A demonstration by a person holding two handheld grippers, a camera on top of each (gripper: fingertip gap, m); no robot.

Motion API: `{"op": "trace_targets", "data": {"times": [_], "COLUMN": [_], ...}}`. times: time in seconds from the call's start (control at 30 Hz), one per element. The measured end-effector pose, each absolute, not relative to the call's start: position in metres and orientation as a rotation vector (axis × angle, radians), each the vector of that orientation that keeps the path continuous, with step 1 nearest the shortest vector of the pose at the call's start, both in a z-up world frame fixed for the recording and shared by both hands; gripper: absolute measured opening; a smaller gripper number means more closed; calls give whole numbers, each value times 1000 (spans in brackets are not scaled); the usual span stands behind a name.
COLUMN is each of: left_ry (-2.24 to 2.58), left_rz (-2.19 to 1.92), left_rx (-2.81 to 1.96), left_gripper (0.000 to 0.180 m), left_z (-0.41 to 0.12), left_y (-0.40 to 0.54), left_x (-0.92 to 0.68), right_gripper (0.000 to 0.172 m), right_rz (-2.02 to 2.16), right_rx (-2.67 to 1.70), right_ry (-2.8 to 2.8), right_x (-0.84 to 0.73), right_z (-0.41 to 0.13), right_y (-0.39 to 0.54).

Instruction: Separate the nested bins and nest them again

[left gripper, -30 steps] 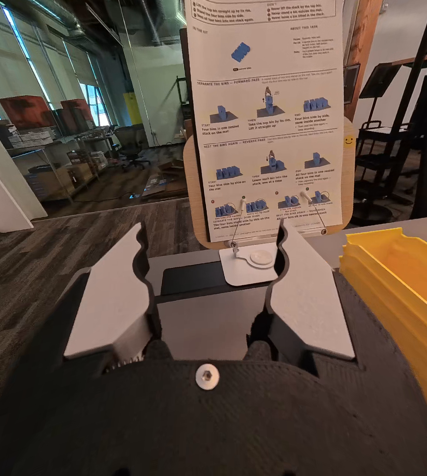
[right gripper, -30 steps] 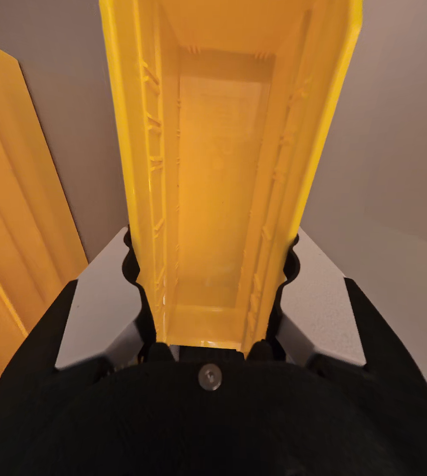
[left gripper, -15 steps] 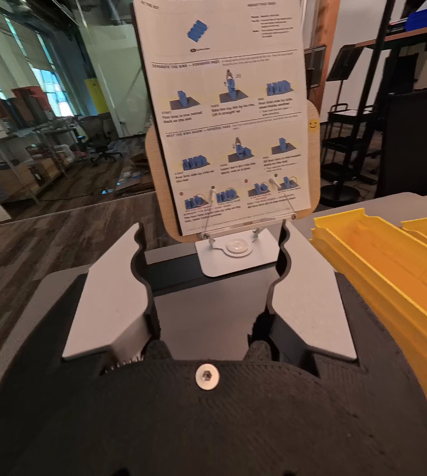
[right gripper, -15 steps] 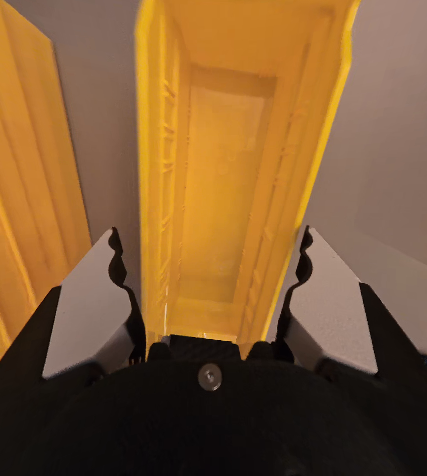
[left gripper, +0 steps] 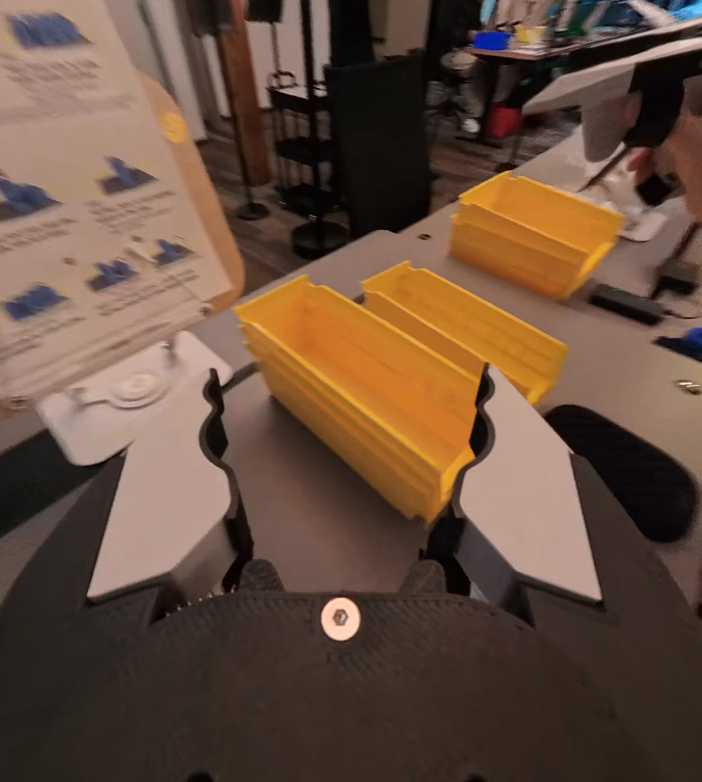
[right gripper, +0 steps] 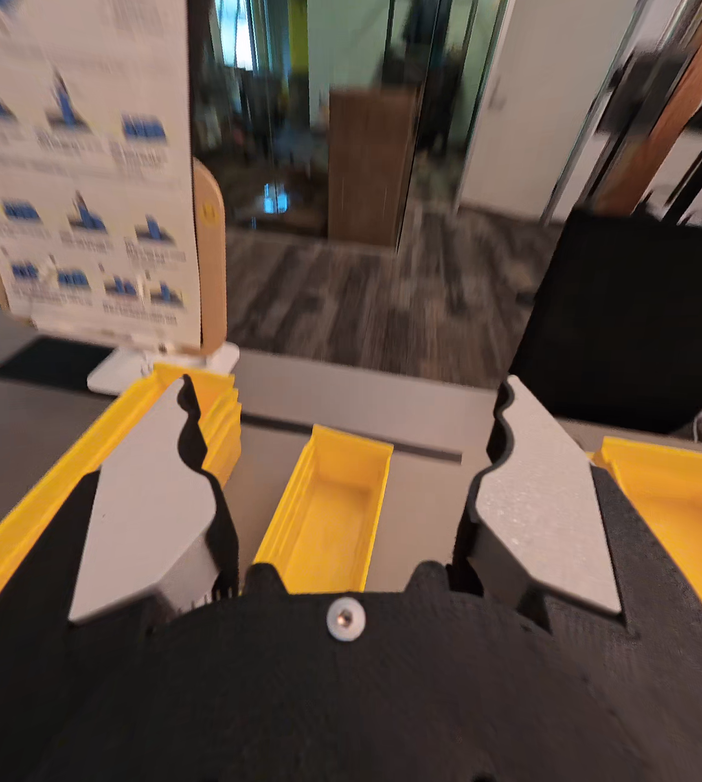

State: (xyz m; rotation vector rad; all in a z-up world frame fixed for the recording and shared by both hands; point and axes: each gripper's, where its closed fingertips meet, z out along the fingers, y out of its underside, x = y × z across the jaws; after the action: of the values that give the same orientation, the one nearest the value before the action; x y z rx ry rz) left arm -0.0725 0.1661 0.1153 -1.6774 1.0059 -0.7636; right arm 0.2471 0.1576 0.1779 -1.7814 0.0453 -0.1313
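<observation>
Three yellow bins point(left gripper: 366, 397) stood apart on the counter point(left gripper: 620, 381).
Both grippers' fingers point(left gripper: 171, 486) were spread wide, gripping nothing; a bin lay at twelve o'clock.

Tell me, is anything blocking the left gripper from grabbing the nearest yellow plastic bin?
Nothing visible. The left gripper is open, and the nearest long yellow plastic bin already lies partly between its fingers on the grey table. Only bare tabletop sits between them.
</observation>
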Motion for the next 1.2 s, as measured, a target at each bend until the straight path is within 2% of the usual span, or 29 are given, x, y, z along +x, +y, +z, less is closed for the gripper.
{"op": "trace_targets", "data": {"times": [0.17,0.33,0.5,0.57,0.77,0.97,1.2], "left_ry": [989,1018,1023,998,968,941,972], "left_rz": [-816,-631,-614,-644,-484,-327,-165], "left_rx": [-1957,-2216,-2607,-2693,-2787,-2905,-2979], "left_gripper": [139,149,144,149,158,158,158], "left_z": [101,77,33,19,-12,-35,-55], "left_y": [196,220,206,202,216,221,214], "left_x": [-35,-13,9,19,35,46,51], "right_gripper": [118,104,102,99,99,99,90], "right_rz": [-98,-13,65,74,156,243,425], "right_rx": [-1364,-1144,-1211,-1202,-1268,-1229,-1196], "right_ry": [78,125,127,137,132,202,282], "right_x": [252,266,278,283,280,297,315], "right_z": [227,227,208,203,187,188,181], "right_y": [115,88,105,110,129,119,113]}}
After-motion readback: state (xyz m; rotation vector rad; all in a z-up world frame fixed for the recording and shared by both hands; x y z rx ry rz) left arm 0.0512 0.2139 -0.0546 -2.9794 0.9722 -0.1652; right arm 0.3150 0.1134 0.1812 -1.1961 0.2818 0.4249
